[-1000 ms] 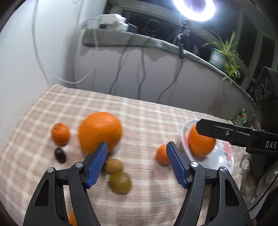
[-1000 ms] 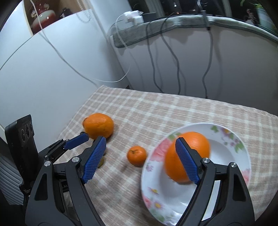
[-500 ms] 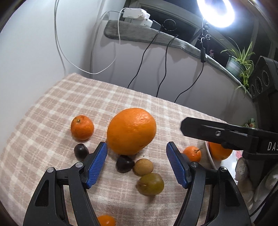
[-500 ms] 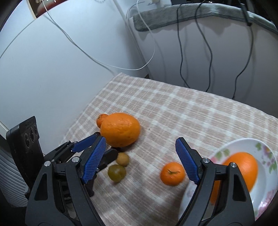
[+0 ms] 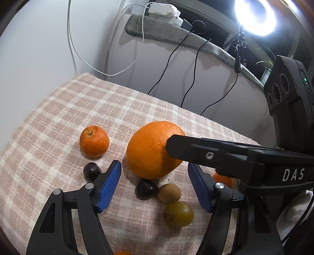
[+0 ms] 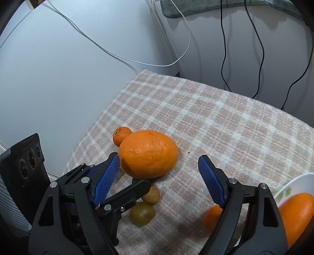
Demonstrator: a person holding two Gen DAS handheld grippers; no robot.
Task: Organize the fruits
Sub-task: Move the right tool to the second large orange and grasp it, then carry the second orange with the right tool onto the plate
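Observation:
A big orange (image 5: 151, 150) (image 6: 148, 154) lies on the checked cloth. My left gripper (image 5: 155, 184) is open, its blue pads just in front of it. My right gripper (image 6: 159, 177) is open too, reaching at the same orange from the right; one of its black fingers (image 5: 206, 154) crosses the orange in the left wrist view. A small mandarin (image 5: 94, 141) (image 6: 121, 135) lies to the left. Two dark plums (image 5: 91, 171) (image 5: 147, 189), a brown kiwi (image 5: 169, 194) (image 6: 151, 195) and a green fruit (image 5: 178, 213) (image 6: 142, 213) lie close by. Another orange (image 6: 294, 215) sits in a white plate (image 6: 290, 186).
Another small mandarin (image 6: 213, 217) (image 5: 222, 179) lies near the plate, partly behind the fingers. Grey walls with hanging cables (image 6: 223, 49) stand behind and left of the table. A ring light (image 5: 255, 16) glares at the top right.
Both grippers have moved left and closer to the big orange. The right gripper has left the plate, which has slid to the right edge of its view. Both stay open.

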